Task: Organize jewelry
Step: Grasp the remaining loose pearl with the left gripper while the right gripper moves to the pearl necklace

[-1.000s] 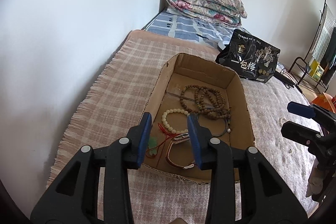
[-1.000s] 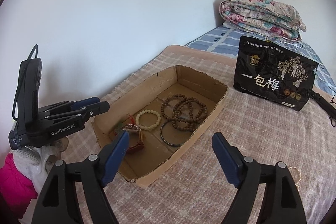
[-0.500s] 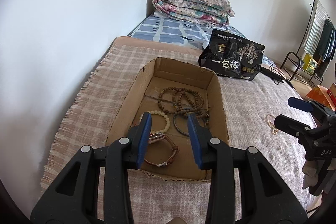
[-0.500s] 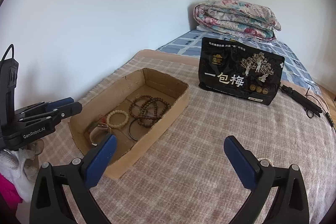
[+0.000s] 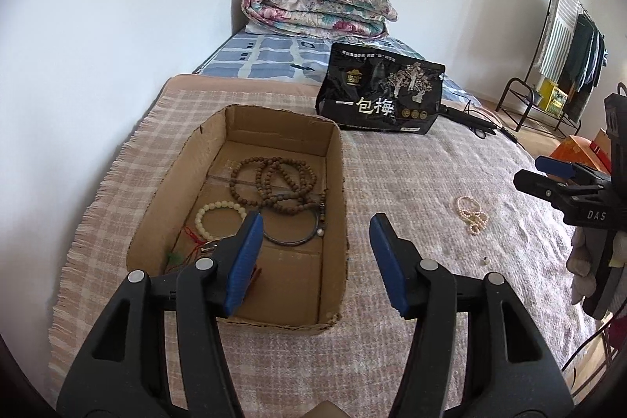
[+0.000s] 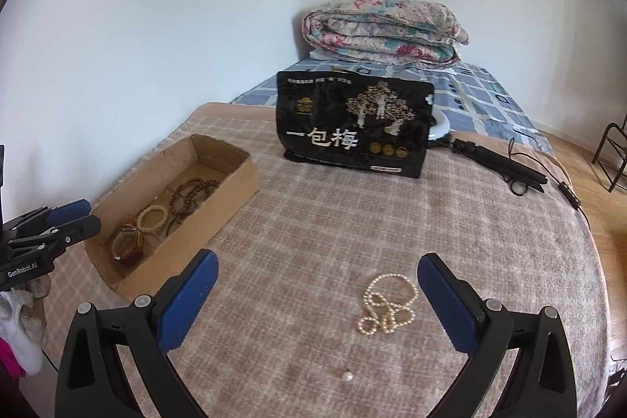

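Note:
An open cardboard box (image 5: 336,183) (image 6: 239,183) lies on the checked blanket. It holds a brown bead strand (image 5: 274,183), a cream bead bracelet (image 5: 217,218), a dark bangle (image 5: 298,239), a red cord with a green pendant (image 5: 186,241) and a brown strap watch (image 6: 127,247). My left gripper (image 5: 315,241) hovers over the box's near right wall, its jaws opening with nothing between them. A pearl necklace (image 6: 386,304) (image 5: 472,216) lies loose on the blanket, just inside the right finger of my right gripper (image 6: 317,261), which is wide open and empty. A single loose pearl (image 6: 347,375) sits nearer.
A black snack bag (image 6: 352,128) stands behind the box, with a folded floral quilt (image 6: 384,30) beyond it. A black folded stand with a cable (image 6: 505,165) lies at the right. The white wall runs along the left, and a clothes rack (image 5: 564,26) stands beyond the bed.
Both grippers have swung right, away from the box. The left jaws have widened. The right jaws have spread further and the pearl necklace has come into its view.

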Demonstrator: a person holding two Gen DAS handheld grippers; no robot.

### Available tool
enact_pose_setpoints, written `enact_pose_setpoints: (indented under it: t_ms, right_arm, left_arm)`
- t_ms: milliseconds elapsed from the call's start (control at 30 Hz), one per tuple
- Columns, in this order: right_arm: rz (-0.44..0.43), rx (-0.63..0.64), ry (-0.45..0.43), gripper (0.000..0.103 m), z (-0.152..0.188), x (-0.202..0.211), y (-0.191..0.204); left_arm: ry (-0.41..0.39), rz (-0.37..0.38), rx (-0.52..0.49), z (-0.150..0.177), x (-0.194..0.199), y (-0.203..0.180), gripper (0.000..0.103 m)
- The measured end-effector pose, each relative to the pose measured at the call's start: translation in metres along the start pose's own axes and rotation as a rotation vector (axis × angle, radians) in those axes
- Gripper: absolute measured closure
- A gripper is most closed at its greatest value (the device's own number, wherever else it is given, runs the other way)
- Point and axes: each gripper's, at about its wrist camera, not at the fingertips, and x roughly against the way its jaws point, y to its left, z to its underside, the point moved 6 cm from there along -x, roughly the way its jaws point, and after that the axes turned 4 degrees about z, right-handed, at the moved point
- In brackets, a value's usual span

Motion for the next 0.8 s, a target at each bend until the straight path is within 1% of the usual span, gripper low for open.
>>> enact_pose_setpoints:
  t_ms: [200,400,567,800]
  right_arm:
    - [0.049,-0.057,0.004,0.000,0.011,0.008,-0.051]
    - [0.089,-0.092,0.010,0.000,0.024,0.014,-0.090]
    - [0.103,-0.114,0.015,0.001,0.034,0.015,-0.113]
    - [0.106,-0.133,0.018,0.002,0.046,0.014,-0.135]
  left_arm:
    - [0.011,0.050,-0.025,0.005,-0.008,-0.034,0.045]
    - [0.039,0.104,-0.062,0.013,-0.022,-0.074,0.045]
    - [0.069,0.143,-0.107,0.021,-0.039,-0.109,0.045]
    - [0.116,0.201,-0.150,0.038,-0.065,-0.154,0.045]
